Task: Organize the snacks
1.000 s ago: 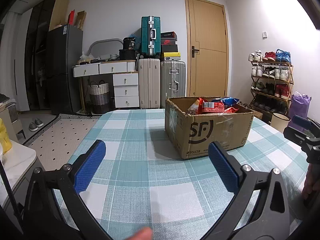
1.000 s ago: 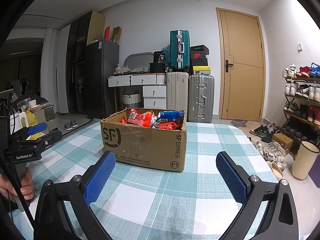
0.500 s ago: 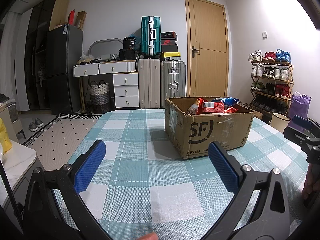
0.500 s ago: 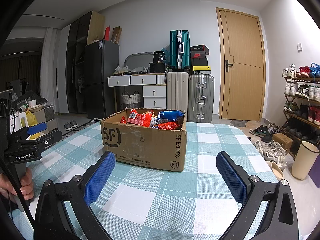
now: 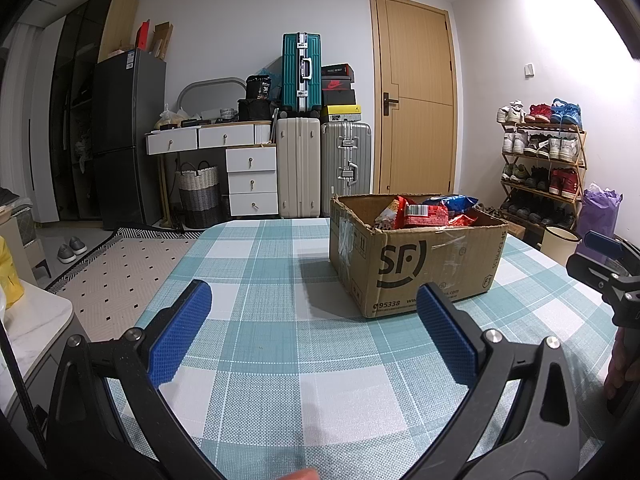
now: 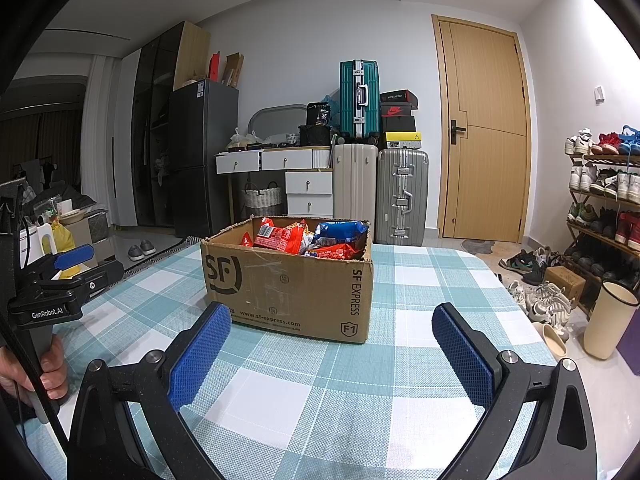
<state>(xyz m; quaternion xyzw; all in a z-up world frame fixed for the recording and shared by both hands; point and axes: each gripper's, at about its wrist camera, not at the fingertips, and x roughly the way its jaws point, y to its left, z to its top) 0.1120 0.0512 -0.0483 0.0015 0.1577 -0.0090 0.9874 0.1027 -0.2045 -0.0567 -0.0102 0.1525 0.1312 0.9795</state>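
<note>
Left gripper (image 5: 314, 322): fingers spread wide, nothing held, low over table (image 5: 260, 256). Cardboard box (image 5: 420, 268) ahead, right of it. Right gripper (image 6: 332, 344): fingers likewise apart, empty, box straight ahead.

Scene fits snacks packed or awaiting unpacking; no move settled. Any grasp best made from above, one packet pinched.

Snacks (image 6: 304, 236): red and blue crinkled packets, heaped inside box, tops above rim.

A lived-in home is showing here: a shoe rack (image 5: 544, 160), stacked suitcases (image 6: 360, 98), a fridge (image 5: 128, 136) and a checked table (image 6: 320, 392).
</note>
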